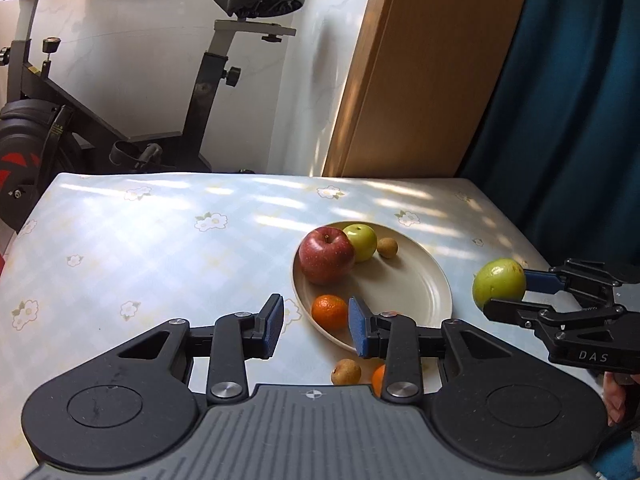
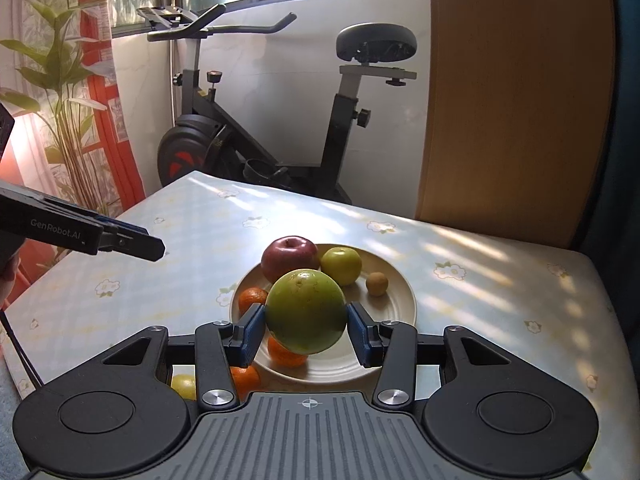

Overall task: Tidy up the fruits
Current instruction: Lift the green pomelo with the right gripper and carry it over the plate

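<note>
The green fruit (image 2: 306,312) is big and round, and the right gripper (image 2: 306,330) pinches it between its two blue pads, one on each side. It hangs in the air, up off the table (image 1: 140,240). In the left wrist view it is out to the right of the plate (image 1: 404,284).

The left gripper (image 1: 316,326) holds nothing. Its blue pads stand a little apart with only air between them.

Close by, on the table just before the plate, lie a small brown fruit (image 1: 346,371) and an orange (image 1: 379,378) partly hidden behind a gripper finger. The right wrist view also shows a yellow fruit (image 2: 184,386) there.

Next is the cream plate. A small orange (image 1: 330,312) sits at its near edge. Farther back on the plate are a red apple (image 1: 327,255), a smaller green apple (image 1: 361,241) touching it, and a little brown fruit (image 1: 387,247) just beside that.

The table has a pale cloth with white flowers. Behind it stands a black exercise bike (image 2: 280,136) by the wall, and a wooden board (image 2: 516,92) on the right.
</note>
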A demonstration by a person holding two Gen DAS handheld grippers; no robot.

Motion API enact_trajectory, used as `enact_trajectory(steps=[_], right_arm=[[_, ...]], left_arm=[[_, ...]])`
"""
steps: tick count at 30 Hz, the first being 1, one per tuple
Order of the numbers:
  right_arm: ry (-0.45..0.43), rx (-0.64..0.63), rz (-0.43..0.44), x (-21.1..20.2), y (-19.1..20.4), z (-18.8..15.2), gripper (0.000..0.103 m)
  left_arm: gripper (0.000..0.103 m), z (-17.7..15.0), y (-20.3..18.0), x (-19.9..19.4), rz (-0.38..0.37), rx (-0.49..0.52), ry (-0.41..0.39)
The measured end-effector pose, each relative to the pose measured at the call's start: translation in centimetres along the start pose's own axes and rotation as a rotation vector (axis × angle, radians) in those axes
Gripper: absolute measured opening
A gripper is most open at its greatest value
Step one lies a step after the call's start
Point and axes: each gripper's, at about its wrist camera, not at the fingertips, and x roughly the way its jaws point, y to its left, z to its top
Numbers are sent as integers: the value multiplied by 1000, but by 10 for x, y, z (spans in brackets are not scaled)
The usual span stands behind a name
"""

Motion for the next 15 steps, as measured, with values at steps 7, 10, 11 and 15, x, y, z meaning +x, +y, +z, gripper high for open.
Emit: enact_trajectory(steps=[7, 10, 11, 15], right_arm=[[29, 59, -4, 20, -24, -11, 41], [45, 60, -9, 25, -30, -15, 41], [49, 64, -12, 27, -31, -16, 41], [56, 76, -3, 29, -37, -20, 42]], left_arm=[[36, -19, 0, 54, -68, 30, 165], [36, -21, 4, 68, -92, 10, 204], [36, -22, 4, 72, -96, 6, 215], [36, -26, 4, 82, -113, 0, 252]])
